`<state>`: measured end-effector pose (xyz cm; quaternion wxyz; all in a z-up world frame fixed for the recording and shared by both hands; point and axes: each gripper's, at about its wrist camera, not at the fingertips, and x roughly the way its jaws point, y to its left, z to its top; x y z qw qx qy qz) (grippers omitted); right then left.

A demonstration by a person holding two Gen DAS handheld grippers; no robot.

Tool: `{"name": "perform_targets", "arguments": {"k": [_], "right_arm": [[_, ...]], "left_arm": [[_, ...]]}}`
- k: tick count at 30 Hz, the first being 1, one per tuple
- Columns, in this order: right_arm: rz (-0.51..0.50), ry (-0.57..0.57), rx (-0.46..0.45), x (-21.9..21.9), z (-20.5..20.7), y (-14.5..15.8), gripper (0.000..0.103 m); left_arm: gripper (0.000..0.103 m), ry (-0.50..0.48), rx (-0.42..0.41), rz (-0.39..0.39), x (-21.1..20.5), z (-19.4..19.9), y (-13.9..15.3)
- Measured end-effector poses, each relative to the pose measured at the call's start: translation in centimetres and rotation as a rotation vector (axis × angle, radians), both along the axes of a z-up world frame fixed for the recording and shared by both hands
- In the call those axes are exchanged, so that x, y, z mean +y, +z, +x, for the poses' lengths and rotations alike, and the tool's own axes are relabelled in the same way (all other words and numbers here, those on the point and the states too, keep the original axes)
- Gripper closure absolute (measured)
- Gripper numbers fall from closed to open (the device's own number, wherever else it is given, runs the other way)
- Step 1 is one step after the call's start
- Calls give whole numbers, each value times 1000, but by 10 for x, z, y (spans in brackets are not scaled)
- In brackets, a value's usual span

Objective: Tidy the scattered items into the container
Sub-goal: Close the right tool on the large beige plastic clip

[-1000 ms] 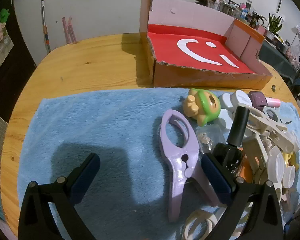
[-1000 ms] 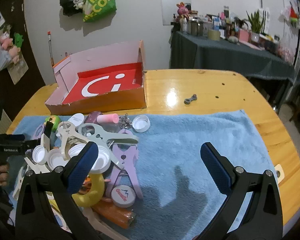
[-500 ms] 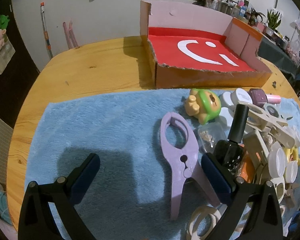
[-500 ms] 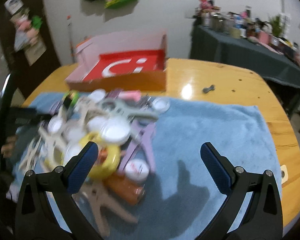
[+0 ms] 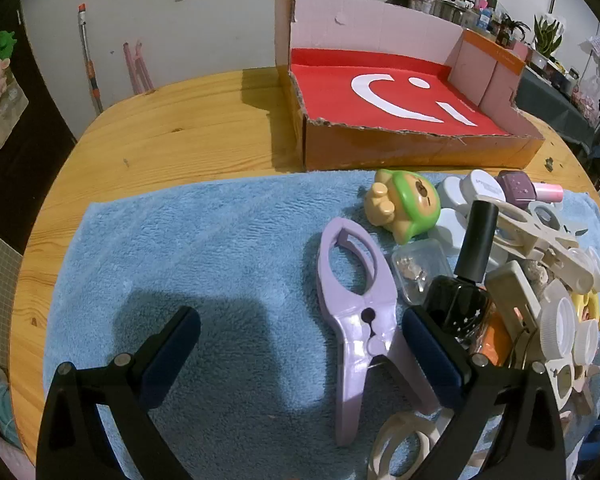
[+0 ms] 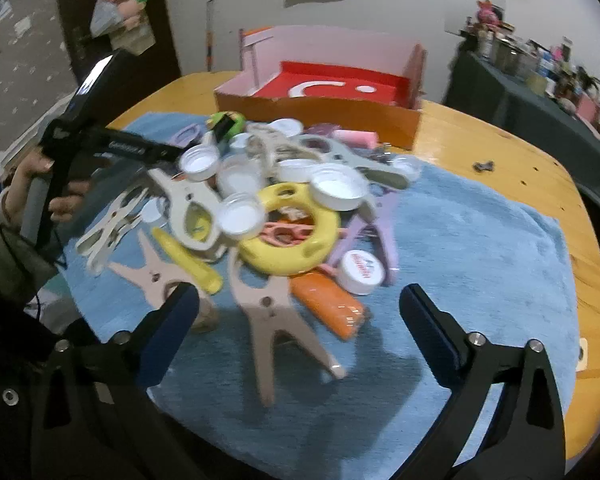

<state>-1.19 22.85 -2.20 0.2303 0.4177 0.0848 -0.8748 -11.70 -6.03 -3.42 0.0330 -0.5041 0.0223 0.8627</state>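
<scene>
One box (image 5: 400, 80) and one blue towel (image 5: 219, 248). Two lilac clamps (image 5: 354, 304) (image 6: 380, 216) show, one yellow clamp (image 6: 295, 240), one green toy (image 5: 404, 208), one black bottle (image 5: 460, 304), one purple bottle (image 5: 520, 190), one orange tube (image 6: 332, 300). White caps (image 6: 338, 188) number at least six; blur hides the rest.
</scene>
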Motion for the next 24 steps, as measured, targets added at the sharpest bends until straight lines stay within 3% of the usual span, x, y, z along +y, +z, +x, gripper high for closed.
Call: {"name": "perform_targets", "arguments": {"k": [4,8,10,12,24], "right_arm": [[18,51,-25,-13,1,-8,16],[46,86,-75,-21,-2,-21,36],[30,92,-84,-20,-2,-22,37],[16,99,-96,-18,-3,-22,44],[8,138,-128,-19,-2,-23,45]], "left_arm": [[0,0,3,0,-1,0,0],[0,0,1,1,0,0,0],[0,2,-1,3,0,0,0],[0,1,-7,4,0,-1,-1],[2,-9,-37,24,3,-3,-5]]}}
